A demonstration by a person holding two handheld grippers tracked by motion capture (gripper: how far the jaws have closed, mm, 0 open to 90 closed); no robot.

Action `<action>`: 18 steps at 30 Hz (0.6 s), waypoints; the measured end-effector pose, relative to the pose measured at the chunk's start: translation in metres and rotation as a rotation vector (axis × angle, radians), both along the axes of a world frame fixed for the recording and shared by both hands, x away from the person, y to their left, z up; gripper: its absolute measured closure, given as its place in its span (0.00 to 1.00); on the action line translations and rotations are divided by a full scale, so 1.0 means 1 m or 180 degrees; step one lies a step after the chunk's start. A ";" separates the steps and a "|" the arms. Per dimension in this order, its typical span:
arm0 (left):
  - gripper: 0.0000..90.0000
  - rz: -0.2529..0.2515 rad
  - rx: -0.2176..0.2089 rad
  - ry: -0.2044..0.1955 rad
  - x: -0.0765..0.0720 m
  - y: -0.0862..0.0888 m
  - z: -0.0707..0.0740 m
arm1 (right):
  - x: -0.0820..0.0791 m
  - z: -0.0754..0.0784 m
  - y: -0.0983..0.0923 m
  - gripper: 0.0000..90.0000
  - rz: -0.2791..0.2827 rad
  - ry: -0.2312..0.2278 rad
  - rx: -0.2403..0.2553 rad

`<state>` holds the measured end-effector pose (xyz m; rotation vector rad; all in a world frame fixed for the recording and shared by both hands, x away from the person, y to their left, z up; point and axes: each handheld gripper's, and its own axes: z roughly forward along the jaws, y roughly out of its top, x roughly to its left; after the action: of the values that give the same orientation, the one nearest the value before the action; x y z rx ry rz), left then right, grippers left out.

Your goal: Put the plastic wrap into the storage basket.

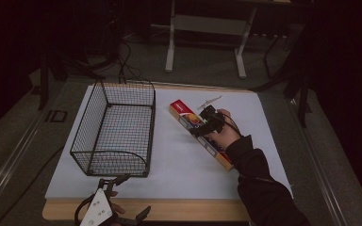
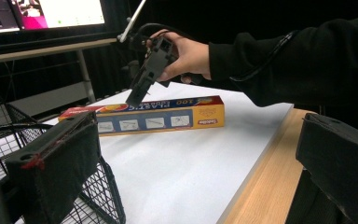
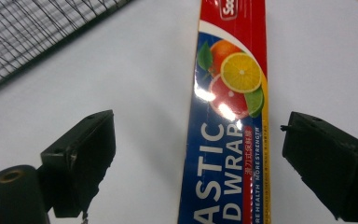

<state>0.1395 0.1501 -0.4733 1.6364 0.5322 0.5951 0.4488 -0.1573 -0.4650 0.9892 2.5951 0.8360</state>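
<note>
A long plastic wrap box (image 1: pixel 201 133) in red, blue and yellow lies flat on the white mat, to the right of the wire basket (image 1: pixel 114 126). My right gripper (image 1: pixel 199 130) hovers just above the box's middle, jaws open and straddling it without touching. In the right gripper view the box (image 3: pixel 227 126) runs lengthwise between the two jaws, with my right gripper (image 3: pixel 198 161) wide open. My left gripper (image 1: pixel 122 195) rests open at the table's near edge, below the basket. From the left gripper view I see the box (image 2: pixel 154 116) and the other hand's gripper (image 2: pixel 142 84) above it.
The empty black wire basket (image 2: pixel 37 140) takes up the left half of the white mat (image 1: pixel 179 155). A wooden table edge (image 1: pixel 179 209) runs along the front. A monitor (image 2: pixel 42 14) and a desk frame (image 1: pixel 205 28) stand beyond the table.
</note>
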 end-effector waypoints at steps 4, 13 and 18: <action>0.00 -0.0006 0.0017 0.0011 0.001 0.001 0.000 | 0.008 -0.004 0.003 0.11 -0.0066 0.0136 -0.0139; 0.00 -0.0017 0.0024 0.0010 0.001 0.001 0.000 | 0.026 -0.011 0.006 0.11 -0.0168 0.0555 -0.0402; 0.00 -0.0026 0.0030 0.0007 0.001 0.000 0.000 | 0.030 -0.014 0.009 0.15 -0.0222 0.0678 -0.0554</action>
<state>0.1402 0.1503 -0.4736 1.6475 0.5248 0.5904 0.4787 -0.1483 -0.4785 1.1654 2.7331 0.5015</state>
